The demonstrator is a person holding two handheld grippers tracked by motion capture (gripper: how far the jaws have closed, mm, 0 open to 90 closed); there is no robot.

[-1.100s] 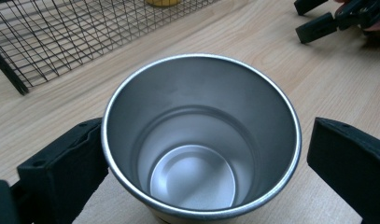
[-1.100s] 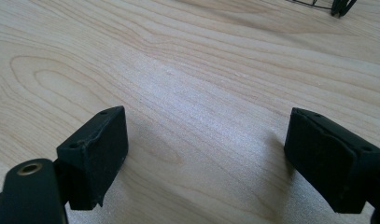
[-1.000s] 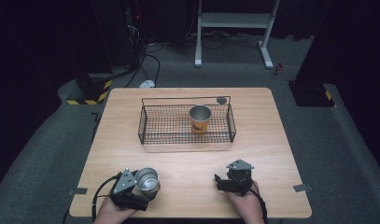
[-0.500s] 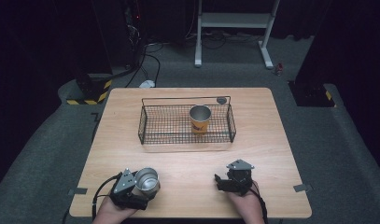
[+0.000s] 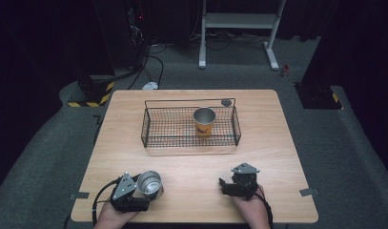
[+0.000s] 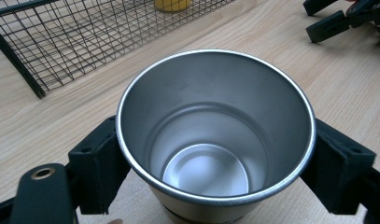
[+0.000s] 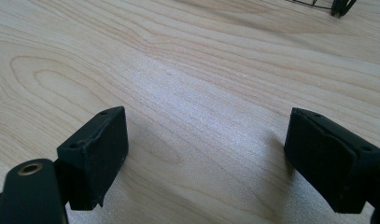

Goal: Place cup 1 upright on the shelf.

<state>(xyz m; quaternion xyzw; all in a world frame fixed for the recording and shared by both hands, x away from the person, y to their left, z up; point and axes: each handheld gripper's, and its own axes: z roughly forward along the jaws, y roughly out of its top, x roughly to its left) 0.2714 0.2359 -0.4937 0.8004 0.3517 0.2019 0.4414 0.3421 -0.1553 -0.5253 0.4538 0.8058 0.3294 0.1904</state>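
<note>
A bare steel cup [image 5: 149,183] stands near the table's front left corner, and my left gripper [image 5: 145,189] is shut on it. In the left gripper view the cup [image 6: 215,135] is empty, mouth up, with a black pad pressed on each side. My right gripper [image 5: 224,186] rests at the front right, open, with only wood between its pads [image 7: 96,149]. A second metal cup with an orange band [image 5: 204,121] stands upright inside the black wire basket [image 5: 145,129] at the table's middle.
The wooden table [image 5: 277,143] has bare wood between the basket and both grippers. A small dark round thing [image 5: 226,102] sits at the basket's back right rim. Tape marks [image 5: 308,192] lie at the front corners. A white stand [image 5: 239,21] is on the floor behind.
</note>
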